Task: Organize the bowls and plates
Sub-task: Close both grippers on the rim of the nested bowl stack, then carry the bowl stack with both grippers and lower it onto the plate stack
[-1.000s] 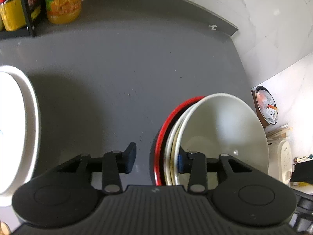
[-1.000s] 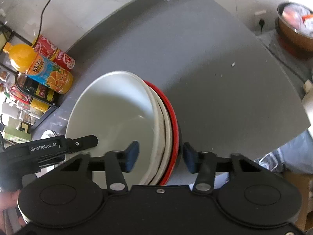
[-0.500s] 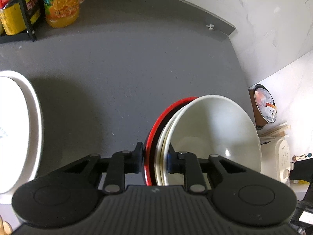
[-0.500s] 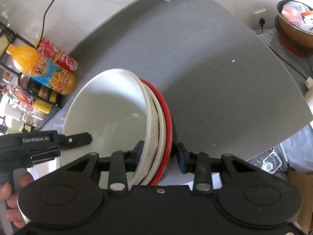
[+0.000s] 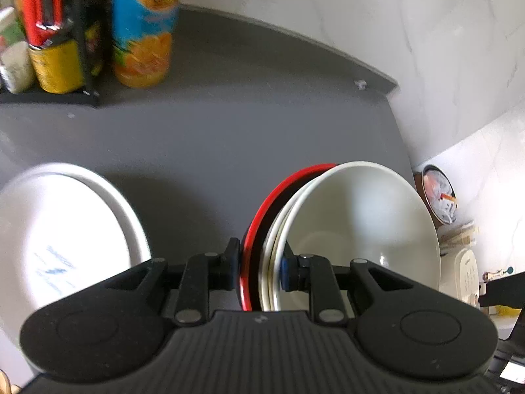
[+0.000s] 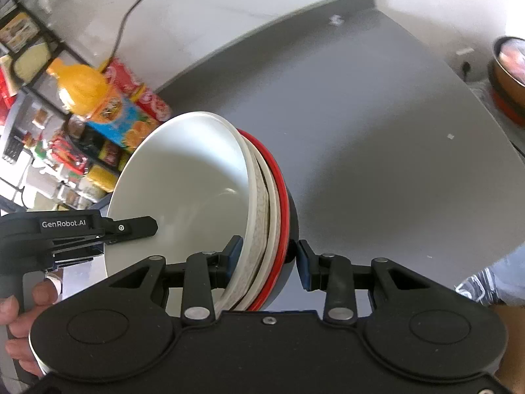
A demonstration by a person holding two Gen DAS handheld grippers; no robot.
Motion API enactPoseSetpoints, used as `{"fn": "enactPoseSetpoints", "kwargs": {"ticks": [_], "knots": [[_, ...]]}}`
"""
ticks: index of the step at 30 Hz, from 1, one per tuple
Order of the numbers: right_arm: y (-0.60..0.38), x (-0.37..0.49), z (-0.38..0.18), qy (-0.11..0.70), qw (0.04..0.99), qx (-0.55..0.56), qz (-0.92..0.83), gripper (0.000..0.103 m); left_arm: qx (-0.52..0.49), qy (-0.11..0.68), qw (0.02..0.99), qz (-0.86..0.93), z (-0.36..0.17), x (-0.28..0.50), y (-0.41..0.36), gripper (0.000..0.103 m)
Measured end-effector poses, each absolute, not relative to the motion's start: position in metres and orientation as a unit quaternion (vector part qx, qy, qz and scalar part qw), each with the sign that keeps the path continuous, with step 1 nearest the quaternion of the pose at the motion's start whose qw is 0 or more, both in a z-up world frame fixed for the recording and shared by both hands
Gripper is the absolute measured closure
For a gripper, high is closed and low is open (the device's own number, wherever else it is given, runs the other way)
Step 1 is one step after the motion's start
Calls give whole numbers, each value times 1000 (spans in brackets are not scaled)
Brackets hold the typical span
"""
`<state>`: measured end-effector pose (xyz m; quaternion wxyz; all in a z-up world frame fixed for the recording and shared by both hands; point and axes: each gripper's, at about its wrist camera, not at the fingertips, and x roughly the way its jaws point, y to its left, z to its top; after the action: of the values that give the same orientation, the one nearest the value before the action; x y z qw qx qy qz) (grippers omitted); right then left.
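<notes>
Left claw [image 5: 259,267]: your fingers are pinched tight on the rim of the stack of bowls [image 5: 357,226], one pad on the red outer bowl [image 5: 262,216], the other inside the white one.
Right claw [image 6: 267,257]: the left pad touches the inside of the white bowl [image 6: 183,180]; the right pad stands just clear of the dark underside, so you straddle the rim without a full pinch.
Stack: nested bowls, white inside cream inside red, tipped on edge over the grey counter [image 6: 377,124], rims running straight away from both claws.
Which hand leads: judging by grip, your left carries the load; the right only steadies.
Target side: the white plate [image 5: 62,229] lies flat to the left of your left claw, apart from the stack.
Watch: juice bottle [image 5: 142,26] and rack at the back left.
</notes>
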<state>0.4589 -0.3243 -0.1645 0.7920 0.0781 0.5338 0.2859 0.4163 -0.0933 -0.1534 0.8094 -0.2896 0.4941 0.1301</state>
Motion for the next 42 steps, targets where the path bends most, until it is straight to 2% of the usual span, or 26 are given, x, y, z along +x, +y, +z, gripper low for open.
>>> {"fn": "enactPoseSetpoints", "kwargs": {"ticks": [16, 29, 42], "knots": [[-218, 425, -140, 522, 778, 42, 347, 69, -320, 462, 807, 181, -125, 345, 2, 81], [-158, 392, -144, 538, 762, 17, 359, 69, -345, 465, 789, 203, -138, 296, 57, 81], [-126, 366, -163, 557, 759, 8, 336, 69, -351, 489, 774, 197, -163, 279, 84, 81]]}}
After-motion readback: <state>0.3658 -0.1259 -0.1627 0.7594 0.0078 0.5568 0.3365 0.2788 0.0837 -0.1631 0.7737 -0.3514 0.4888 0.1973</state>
